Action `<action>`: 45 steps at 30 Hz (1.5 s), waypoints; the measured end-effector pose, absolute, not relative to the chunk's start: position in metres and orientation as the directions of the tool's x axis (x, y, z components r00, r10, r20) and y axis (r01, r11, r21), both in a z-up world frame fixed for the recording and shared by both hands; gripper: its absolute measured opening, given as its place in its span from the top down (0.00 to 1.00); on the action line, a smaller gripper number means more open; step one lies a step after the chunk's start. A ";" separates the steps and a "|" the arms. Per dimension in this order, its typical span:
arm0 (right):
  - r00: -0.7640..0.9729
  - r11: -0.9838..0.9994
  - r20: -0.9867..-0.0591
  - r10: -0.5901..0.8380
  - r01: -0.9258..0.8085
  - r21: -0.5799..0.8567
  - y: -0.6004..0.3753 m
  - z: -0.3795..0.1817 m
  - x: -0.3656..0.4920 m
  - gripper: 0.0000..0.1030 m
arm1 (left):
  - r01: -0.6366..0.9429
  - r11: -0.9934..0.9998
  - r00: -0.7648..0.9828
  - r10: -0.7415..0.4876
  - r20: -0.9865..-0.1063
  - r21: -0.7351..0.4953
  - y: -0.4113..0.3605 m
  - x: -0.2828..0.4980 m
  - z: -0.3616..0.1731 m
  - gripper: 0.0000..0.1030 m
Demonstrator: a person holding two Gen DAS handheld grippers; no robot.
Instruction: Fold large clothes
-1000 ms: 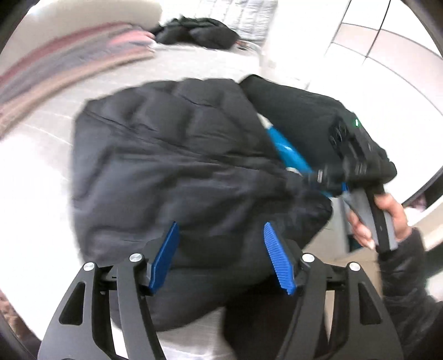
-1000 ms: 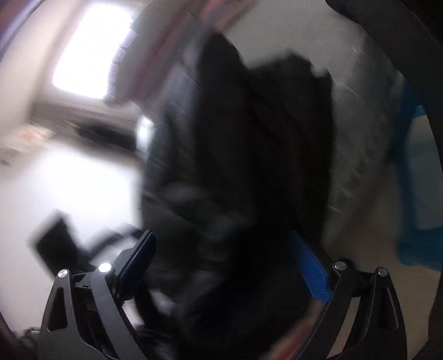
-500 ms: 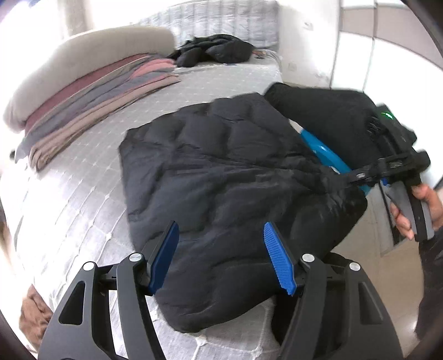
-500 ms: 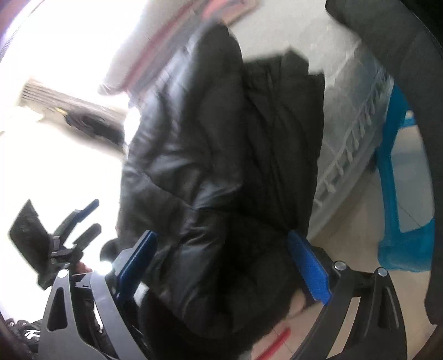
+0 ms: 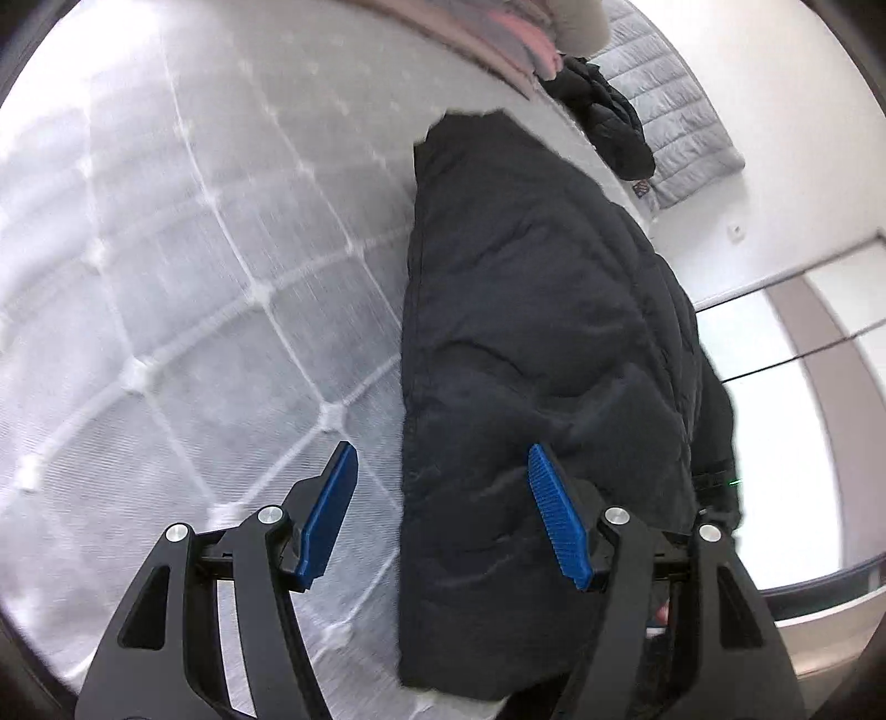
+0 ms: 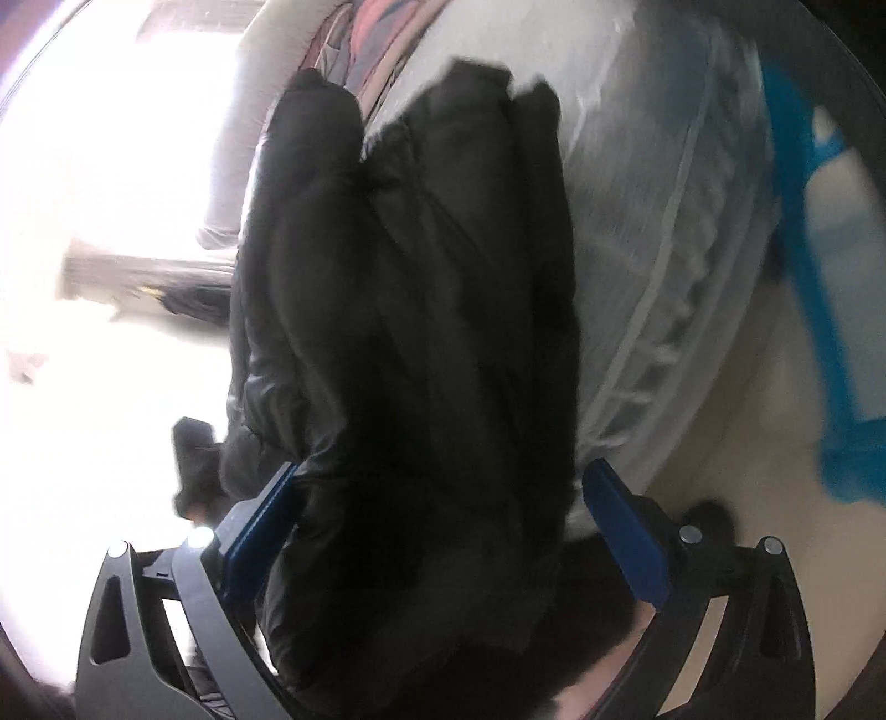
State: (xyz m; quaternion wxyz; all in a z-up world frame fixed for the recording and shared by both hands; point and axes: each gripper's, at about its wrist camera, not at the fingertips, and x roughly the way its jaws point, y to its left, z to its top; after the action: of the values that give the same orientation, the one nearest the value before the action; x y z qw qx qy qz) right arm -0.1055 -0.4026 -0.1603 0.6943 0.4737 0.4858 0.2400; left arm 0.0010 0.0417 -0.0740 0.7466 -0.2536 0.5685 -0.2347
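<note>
Hovering my left gripper (image 5: 443, 512) wide open and empty over the black jacket (image 5: 542, 343) filling centre frame on the mattress (image 5: 166, 277); my right gripper (image 6: 443, 526) is gaping too, so slippery padding may be sliding floorward.

Probably a home bedroom: quilted mattress (image 5: 183, 266), folded blankets (image 5: 498, 33) stacked.

A quilted white mattress (image 5: 183, 266) carries striped folded blankets (image 5: 498, 33).
</note>
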 end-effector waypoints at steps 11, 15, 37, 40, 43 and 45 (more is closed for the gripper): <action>0.389 0.225 -0.267 0.882 0.149 0.963 -0.397 -0.210 -0.091 0.06 | -0.044 0.628 0.173 -0.761 -0.625 -0.777 0.020 0.024 -0.124 0.16; 0.421 0.247 -0.255 0.870 0.073 0.966 -0.395 -0.200 -0.093 0.10 | 0.025 0.594 0.153 -0.797 -0.584 -0.804 0.002 0.029 -0.126 0.39; 0.409 0.420 -0.303 0.861 -0.235 0.877 -0.302 -0.058 -0.012 0.65 | 0.272 0.805 0.534 -0.583 -0.613 -0.528 0.095 0.040 0.009 0.83; 0.294 0.491 -0.446 0.845 -0.098 0.866 -0.277 -0.109 0.017 0.53 | 0.176 0.818 0.460 -0.560 -0.689 -0.547 0.130 0.049 -0.028 0.81; 0.245 0.408 -0.394 0.886 -0.009 0.913 -0.278 -0.145 0.022 0.36 | 0.064 0.765 0.375 -0.614 -0.695 -0.641 0.161 0.056 -0.080 0.74; 0.261 0.351 -0.337 0.904 -0.005 0.937 -0.289 -0.147 0.020 0.26 | 0.058 0.734 0.389 -0.640 -0.662 -0.676 0.173 0.053 -0.089 0.70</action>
State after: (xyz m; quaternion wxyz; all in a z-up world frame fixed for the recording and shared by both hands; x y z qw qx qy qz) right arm 0.0198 -0.2886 -0.1473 0.6535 0.4513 0.4983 0.3479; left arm 0.0532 0.1728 -0.0889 0.7820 -0.2881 0.5057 -0.2231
